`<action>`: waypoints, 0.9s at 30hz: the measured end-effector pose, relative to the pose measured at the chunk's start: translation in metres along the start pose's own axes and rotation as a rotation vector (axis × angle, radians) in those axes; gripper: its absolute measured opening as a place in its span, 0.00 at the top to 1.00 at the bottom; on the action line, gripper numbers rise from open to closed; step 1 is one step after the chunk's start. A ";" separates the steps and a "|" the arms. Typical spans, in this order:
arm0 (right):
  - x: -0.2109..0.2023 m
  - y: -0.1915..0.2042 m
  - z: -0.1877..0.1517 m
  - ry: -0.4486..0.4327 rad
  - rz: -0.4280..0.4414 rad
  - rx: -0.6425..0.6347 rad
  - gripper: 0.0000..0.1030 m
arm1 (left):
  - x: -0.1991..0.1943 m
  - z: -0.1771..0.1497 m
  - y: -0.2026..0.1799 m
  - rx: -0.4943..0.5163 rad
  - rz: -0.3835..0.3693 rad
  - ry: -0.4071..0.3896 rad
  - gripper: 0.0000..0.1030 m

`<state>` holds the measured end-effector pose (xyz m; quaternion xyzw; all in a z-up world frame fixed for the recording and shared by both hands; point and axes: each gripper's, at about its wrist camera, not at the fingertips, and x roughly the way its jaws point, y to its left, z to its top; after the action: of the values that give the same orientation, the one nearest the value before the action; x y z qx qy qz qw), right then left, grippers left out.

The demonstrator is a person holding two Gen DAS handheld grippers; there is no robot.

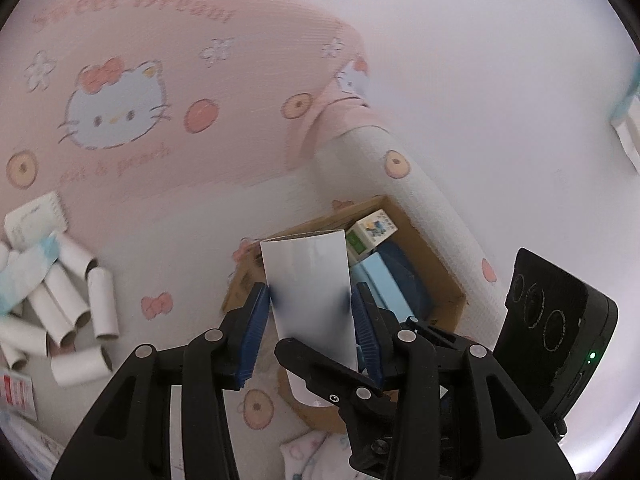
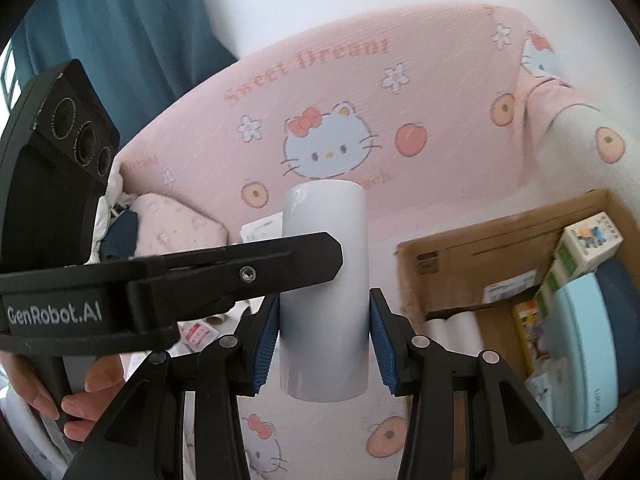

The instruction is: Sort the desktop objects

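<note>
A white cardboard tube (image 1: pixel 308 292) stands between the blue pads of my left gripper (image 1: pixel 310 304), which is shut on it. It also shows in the right wrist view (image 2: pixel 324 280), where my right gripper (image 2: pixel 324 320) is shut on the same tube from the other side. An open cardboard box (image 1: pixel 436 264) lies just beyond the tube, to the right in the right wrist view (image 2: pixel 440 256), holding small boxes and a pale blue case. Several more white tubes (image 1: pixel 68 312) lie in a pile at the left.
A pink Hello Kitty cushion (image 1: pixel 132 92) backs the patterned bed surface. The other gripper's black body (image 1: pixel 560 328) is close at the right; in the right wrist view it (image 2: pixel 64 208) crosses the left, held by a hand. Paper packets (image 1: pixel 36 220) lie near the tubes.
</note>
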<state>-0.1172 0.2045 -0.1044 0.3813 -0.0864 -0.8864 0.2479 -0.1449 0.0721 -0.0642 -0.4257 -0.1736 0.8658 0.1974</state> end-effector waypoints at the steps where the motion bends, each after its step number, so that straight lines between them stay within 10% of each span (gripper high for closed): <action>1: -0.002 -0.003 0.002 -0.002 -0.004 0.006 0.60 | 0.003 0.002 -0.004 0.009 -0.004 -0.001 0.56; 13: -0.038 -0.071 0.005 0.003 -0.132 0.100 0.60 | 0.066 0.014 -0.070 0.094 -0.076 0.066 0.56; 27: -0.031 -0.140 -0.006 0.115 -0.140 0.246 0.60 | 0.131 0.018 -0.068 -0.073 -0.133 0.214 0.55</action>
<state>-0.1468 0.3415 -0.1368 0.4640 -0.1532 -0.8610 0.1413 -0.2190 0.1926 -0.1095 -0.5101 -0.2106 0.7937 0.2560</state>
